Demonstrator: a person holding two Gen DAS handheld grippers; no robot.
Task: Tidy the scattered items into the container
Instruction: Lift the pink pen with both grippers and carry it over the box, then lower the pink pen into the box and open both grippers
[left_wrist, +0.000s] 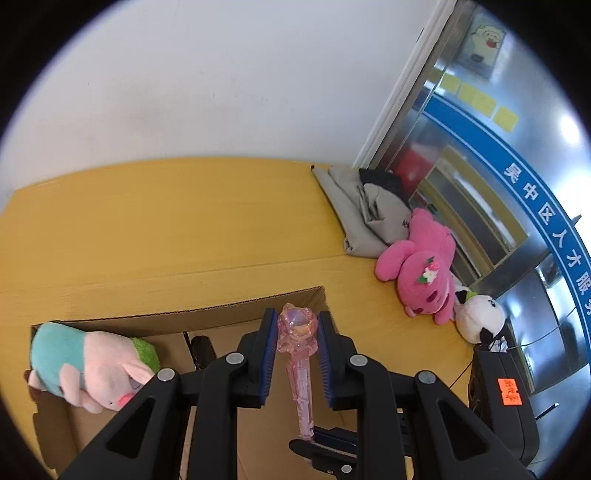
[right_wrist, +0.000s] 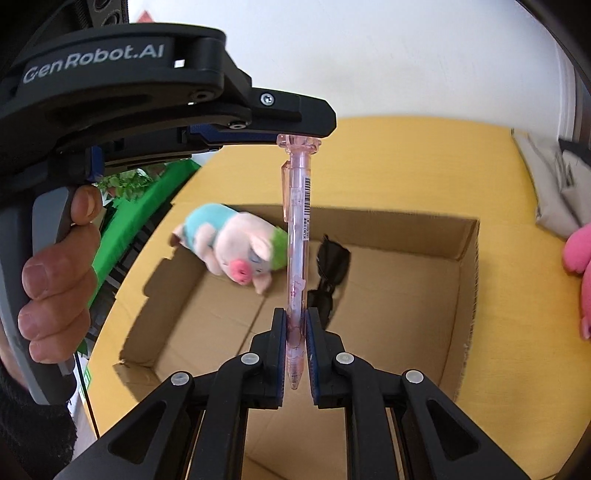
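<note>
White wall (left_wrist: 184, 74), yellow table (left_wrist: 147, 229) (glass partition (left_wrist: 480, 177), seemingly), cardboard box (right_wrist: 469, 280)

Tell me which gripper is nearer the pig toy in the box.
Left, as far as I can judge. The left gripper hovers over the box beside the pig toy, fingers around the pink pen's top. The right gripper clamps the pen's lower end, farther from the pig.

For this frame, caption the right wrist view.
Right tongs pinch a pink pen upright over the cardboard box, near the left tongs.
</note>
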